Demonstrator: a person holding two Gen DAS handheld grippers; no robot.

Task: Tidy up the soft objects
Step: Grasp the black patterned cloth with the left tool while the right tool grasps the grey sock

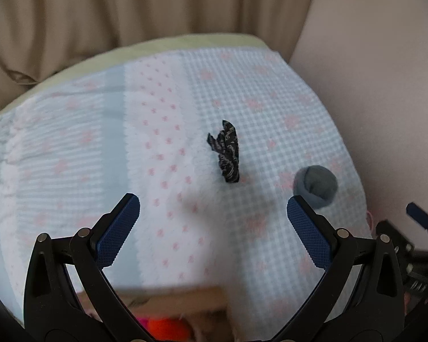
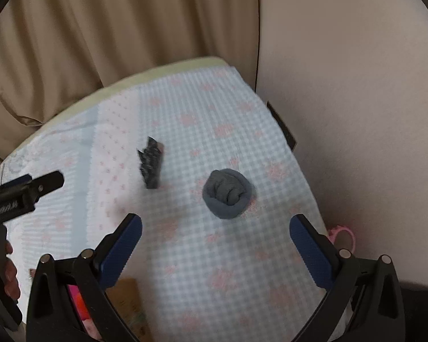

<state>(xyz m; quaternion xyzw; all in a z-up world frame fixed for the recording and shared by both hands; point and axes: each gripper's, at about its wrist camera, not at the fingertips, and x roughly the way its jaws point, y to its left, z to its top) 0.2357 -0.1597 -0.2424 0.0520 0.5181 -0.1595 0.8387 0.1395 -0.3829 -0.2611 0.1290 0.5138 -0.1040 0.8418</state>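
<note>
Above the soft blanket (image 2: 242, 256) both tools, left tool (image 1: 213, 203) and right tool (image 2: 215, 223), hang wide open and hold nothing, while a rolled gray sock ball (image 2: 227, 193) and a small dark patterned cloth (image 1: 226, 152) lie near each other on it.

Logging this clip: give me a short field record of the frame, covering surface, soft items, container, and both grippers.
surface: patterned blanket, blue check and pink dots, over a cushion
item 1: grey rolled sock ball, lying on the check part
item 2: dark patterned fabric piece, crumpled, apart from the sock ball
container: cardboard box at the near edge, bright orange and pink things inside, blurred
left gripper: open, empty, above the blanket
right gripper: open, empty, sock ball just ahead of it
background: beige curtain
</note>
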